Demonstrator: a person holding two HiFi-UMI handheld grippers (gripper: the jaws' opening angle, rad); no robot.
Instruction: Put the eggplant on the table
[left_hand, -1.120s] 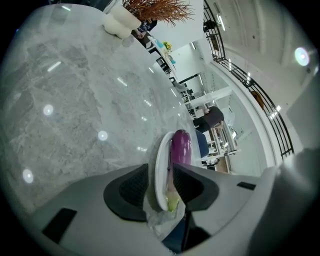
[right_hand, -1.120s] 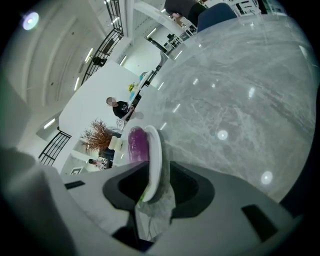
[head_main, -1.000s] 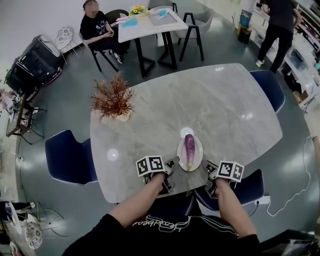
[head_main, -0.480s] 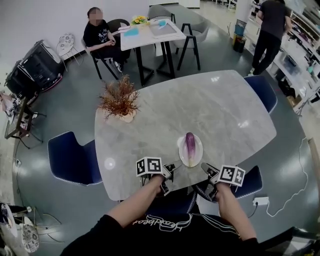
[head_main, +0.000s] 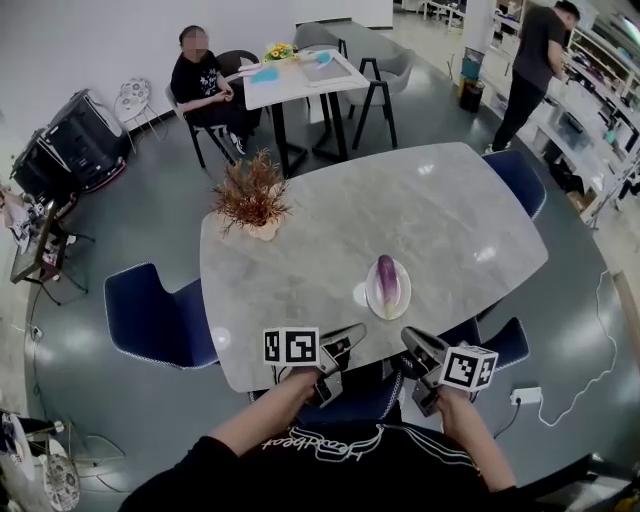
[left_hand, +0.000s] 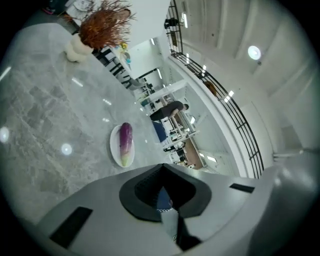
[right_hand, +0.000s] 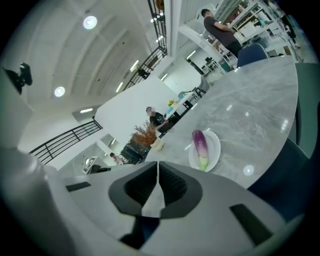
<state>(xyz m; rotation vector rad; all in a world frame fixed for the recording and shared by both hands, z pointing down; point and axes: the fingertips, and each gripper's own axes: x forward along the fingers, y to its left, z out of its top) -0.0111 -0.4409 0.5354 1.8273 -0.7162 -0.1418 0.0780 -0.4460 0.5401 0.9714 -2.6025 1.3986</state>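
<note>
Looked like an open-plan office hall. Spotted a marble meeting table (head_main: 430, 210), blue chairs (head_main: 160, 320), stocked shelves (head_main: 600, 100) and a railed mezzanine (left_hand: 225, 100) overhead.

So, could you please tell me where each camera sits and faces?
Head view: on the person's head, steeply down at the table; both forearms show.
Left gripper view: on the left gripper, looking past its shut, empty jaws.
Right gripper view: on the right gripper, past its closing, empty jaws.
All share the eggplant on its plate.
</note>
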